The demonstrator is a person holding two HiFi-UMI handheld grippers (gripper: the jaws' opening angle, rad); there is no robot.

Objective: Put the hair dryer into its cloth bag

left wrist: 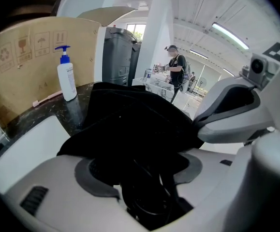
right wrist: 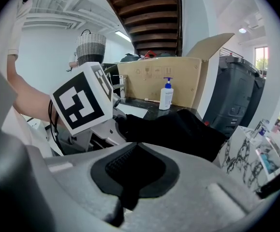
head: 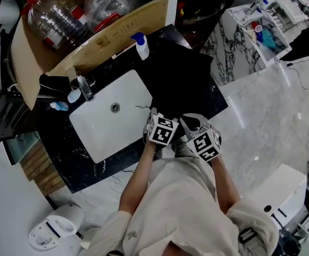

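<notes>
Cloth bag (head: 183, 84), black, on the table (head: 82, 159), its mouth and a coiled cord (left wrist: 147, 202) between the spread jaws of the left gripper (left wrist: 144, 175), the right gripper (right wrist: 130, 178) jaws apparently pinching its cloth; hair dryer body indiscernible, probably inside; stowing nearly done, next tuck cord, close mouth.

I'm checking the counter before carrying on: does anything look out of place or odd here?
A thin dark cord lies loose just inside the right rim of the white sink, near the corner of the black bag, rather than tucked away. Nothing looks spilled or broken.
</notes>
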